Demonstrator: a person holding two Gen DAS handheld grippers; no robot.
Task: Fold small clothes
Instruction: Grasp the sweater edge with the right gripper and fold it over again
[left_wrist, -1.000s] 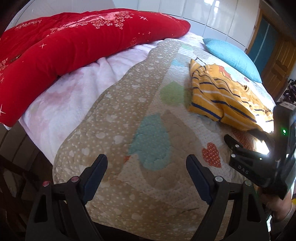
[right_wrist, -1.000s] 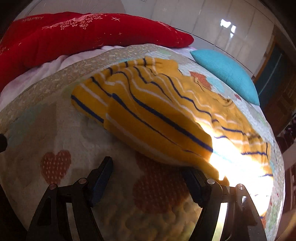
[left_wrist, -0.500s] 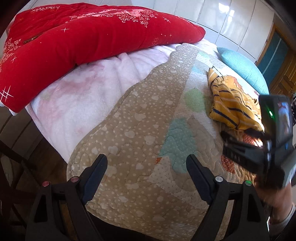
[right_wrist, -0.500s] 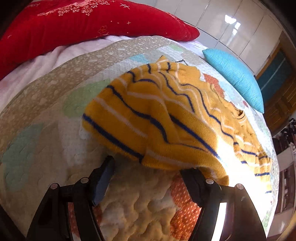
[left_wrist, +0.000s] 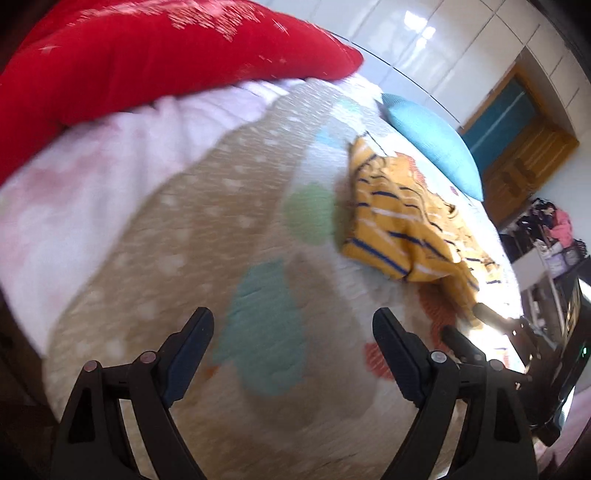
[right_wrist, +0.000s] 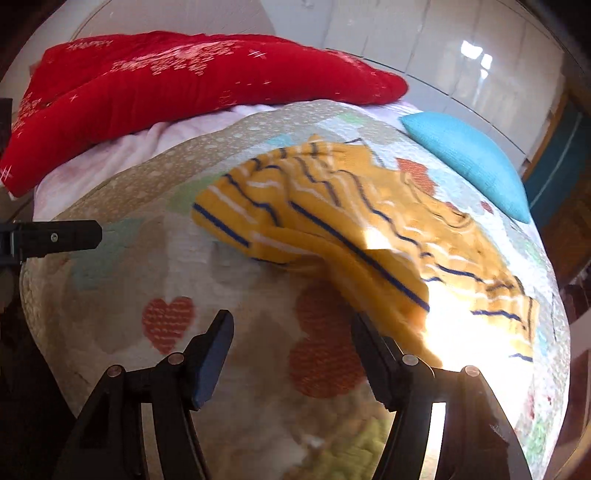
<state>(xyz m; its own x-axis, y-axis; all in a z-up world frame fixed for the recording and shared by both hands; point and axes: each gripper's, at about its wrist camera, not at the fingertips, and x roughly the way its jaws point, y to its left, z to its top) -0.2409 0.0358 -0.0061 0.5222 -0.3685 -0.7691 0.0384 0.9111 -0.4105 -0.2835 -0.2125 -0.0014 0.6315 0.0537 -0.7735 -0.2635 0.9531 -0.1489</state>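
Note:
A small yellow sweater (right_wrist: 354, 229) with navy and white stripes lies partly folded on the patterned quilt (right_wrist: 177, 295); it also shows in the left wrist view (left_wrist: 399, 229), right of centre. My right gripper (right_wrist: 291, 332) is open and empty, low over the quilt, its right finger close beside the sweater's near corner. My left gripper (left_wrist: 293, 328) is open and empty above the quilt, well left of the sweater. The right gripper appears at the right edge of the left wrist view (left_wrist: 476, 325). A left finger (right_wrist: 55, 236) shows at the left edge of the right wrist view.
A red blanket (right_wrist: 184, 85) lies bunched at the back left over a pale pink blanket (left_wrist: 74, 206). A blue pillow (right_wrist: 469, 162) sits at the back right. White wardrobe doors (right_wrist: 424, 48) and a wooden door (left_wrist: 524, 144) stand beyond. The bed's edge drops off left.
Both grippers moved, still open. The left camera swung right and closer to the quilt. The right gripper pulled back, its right finger now beside the sweater's near corner.

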